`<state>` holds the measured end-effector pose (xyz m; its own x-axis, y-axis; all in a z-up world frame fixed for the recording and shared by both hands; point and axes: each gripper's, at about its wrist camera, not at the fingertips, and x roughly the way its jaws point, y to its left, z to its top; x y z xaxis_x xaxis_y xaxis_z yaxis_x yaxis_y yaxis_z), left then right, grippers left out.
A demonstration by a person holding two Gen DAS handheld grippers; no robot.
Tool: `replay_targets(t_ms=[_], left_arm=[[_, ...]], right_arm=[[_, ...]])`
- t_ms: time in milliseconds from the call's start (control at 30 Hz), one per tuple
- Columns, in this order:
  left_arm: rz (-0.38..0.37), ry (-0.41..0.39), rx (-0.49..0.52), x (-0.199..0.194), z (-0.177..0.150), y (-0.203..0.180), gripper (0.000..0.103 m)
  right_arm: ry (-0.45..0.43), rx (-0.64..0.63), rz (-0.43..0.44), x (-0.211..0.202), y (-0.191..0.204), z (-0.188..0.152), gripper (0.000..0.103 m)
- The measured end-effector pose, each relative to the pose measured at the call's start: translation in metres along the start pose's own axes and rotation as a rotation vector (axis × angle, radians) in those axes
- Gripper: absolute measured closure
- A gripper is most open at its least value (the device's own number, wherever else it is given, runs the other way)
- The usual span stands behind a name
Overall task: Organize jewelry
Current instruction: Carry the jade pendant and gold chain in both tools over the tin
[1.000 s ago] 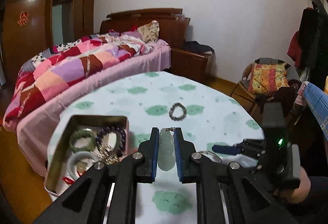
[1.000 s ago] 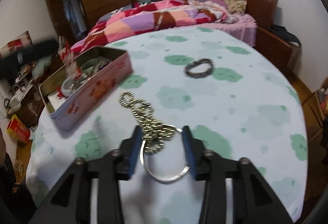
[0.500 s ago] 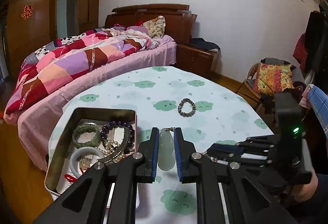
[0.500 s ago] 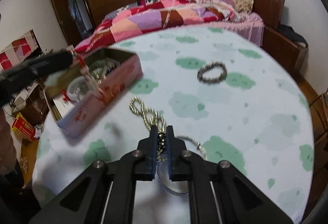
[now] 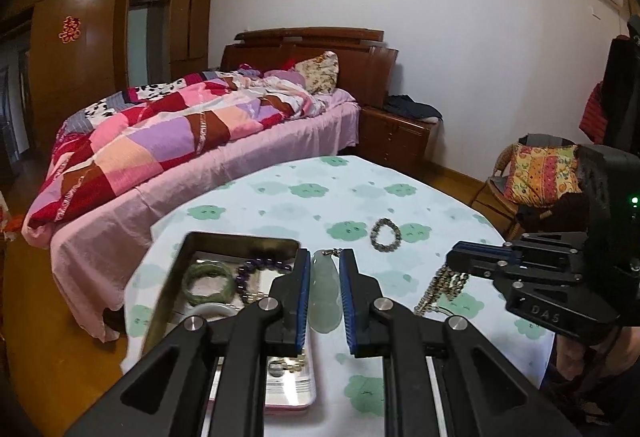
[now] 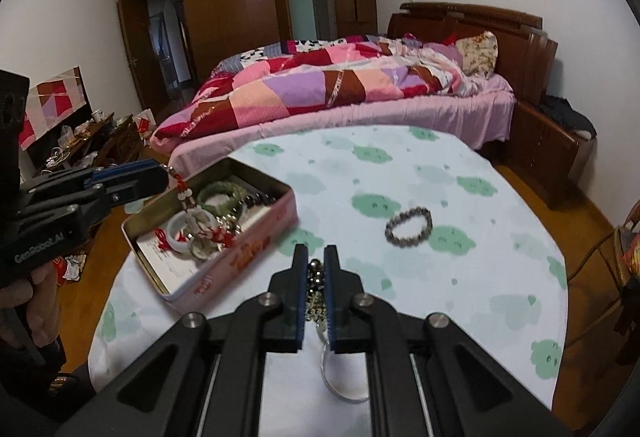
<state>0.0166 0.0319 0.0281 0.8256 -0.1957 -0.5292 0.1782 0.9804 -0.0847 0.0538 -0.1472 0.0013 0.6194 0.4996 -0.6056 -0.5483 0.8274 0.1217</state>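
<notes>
My left gripper (image 5: 325, 269) is shut on a pale green jade pendant (image 5: 323, 295), held above the table beside the open tin box (image 5: 172, 285). The pendant's red-beaded cord (image 6: 192, 213) hangs over the tin box (image 6: 256, 249) in the right wrist view. My right gripper (image 6: 316, 269) is shut on a gold bead chain (image 6: 314, 297), lifted off the table; the chain (image 5: 440, 287) dangles from it in the left wrist view. The box holds a green bangle (image 5: 208, 283), a purple bead bracelet (image 5: 260, 269) and a white bangle (image 6: 180, 233).
A grey bead bracelet (image 6: 409, 226) lies on the cloud-patterned tablecloth (image 6: 480, 277); it also shows in the left wrist view (image 5: 385, 234). A thin metal ring (image 6: 340, 381) hangs below my right fingers. A bed (image 5: 180, 141) stands beyond the table, a chair (image 5: 536, 177) at right.
My right gripper closed on the gold chain and lifted it off the table. My left gripper rose with the pendant and shifted over the box's edge.
</notes>
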Motion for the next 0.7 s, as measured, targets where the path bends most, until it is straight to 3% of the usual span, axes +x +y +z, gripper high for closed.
replay_targets(t_ms=[700], left_arm=[[0.138, 0.005, -0.077, -0.014, 0.002, 0.054, 0.089]], right_arm=[[-0.117, -0.113, 0.045, -0.013, 0.052, 0.049, 0.096]])
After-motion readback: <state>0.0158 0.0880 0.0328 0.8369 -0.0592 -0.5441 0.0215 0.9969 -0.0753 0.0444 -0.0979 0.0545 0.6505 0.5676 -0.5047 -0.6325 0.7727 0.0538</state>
